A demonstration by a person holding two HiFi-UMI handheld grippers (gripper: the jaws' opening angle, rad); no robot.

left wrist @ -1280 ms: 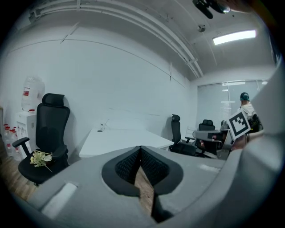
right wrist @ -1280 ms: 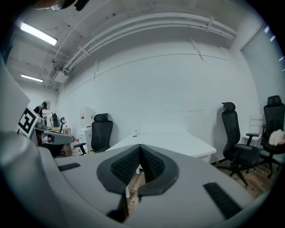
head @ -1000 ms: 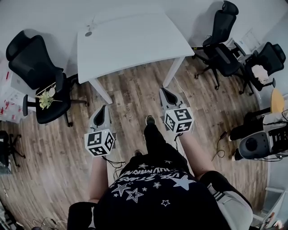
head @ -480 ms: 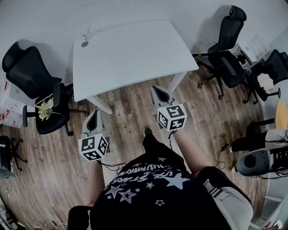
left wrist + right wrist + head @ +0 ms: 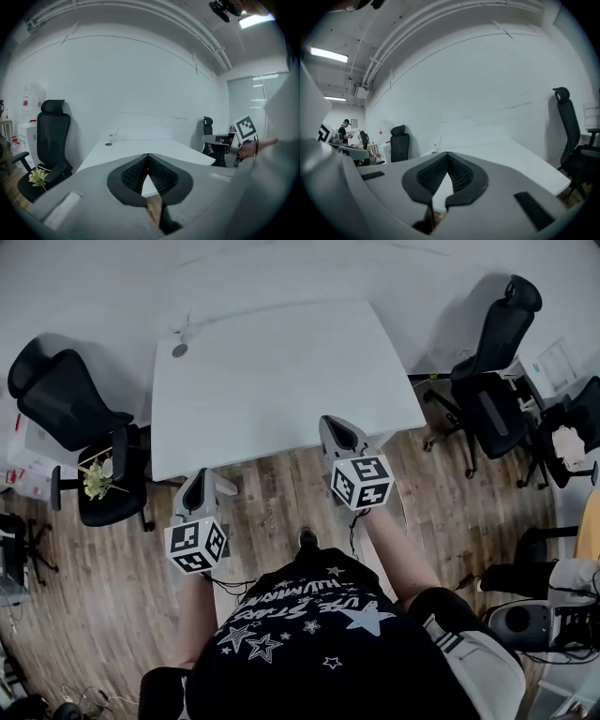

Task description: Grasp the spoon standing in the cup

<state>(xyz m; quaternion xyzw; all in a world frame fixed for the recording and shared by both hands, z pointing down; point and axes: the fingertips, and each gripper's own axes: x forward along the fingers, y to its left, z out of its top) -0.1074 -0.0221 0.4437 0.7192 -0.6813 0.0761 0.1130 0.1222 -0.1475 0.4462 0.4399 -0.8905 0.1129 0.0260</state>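
Presumably light, stiff and slick, the spoon (image 5: 187, 324) is best pinched above the cup (image 5: 179, 350); the left hand-held gripper (image 5: 200, 474) and right hand-held gripper (image 5: 331, 421) are closed, empty.

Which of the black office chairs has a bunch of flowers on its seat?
The chair left of the white table; yellowish flowers lie on its seat. The chairs on the table's right carry none.

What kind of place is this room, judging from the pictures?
Most likely an office or a lab workroom: it has a plain white table, several black swivel office chairs and a wood-look floor.
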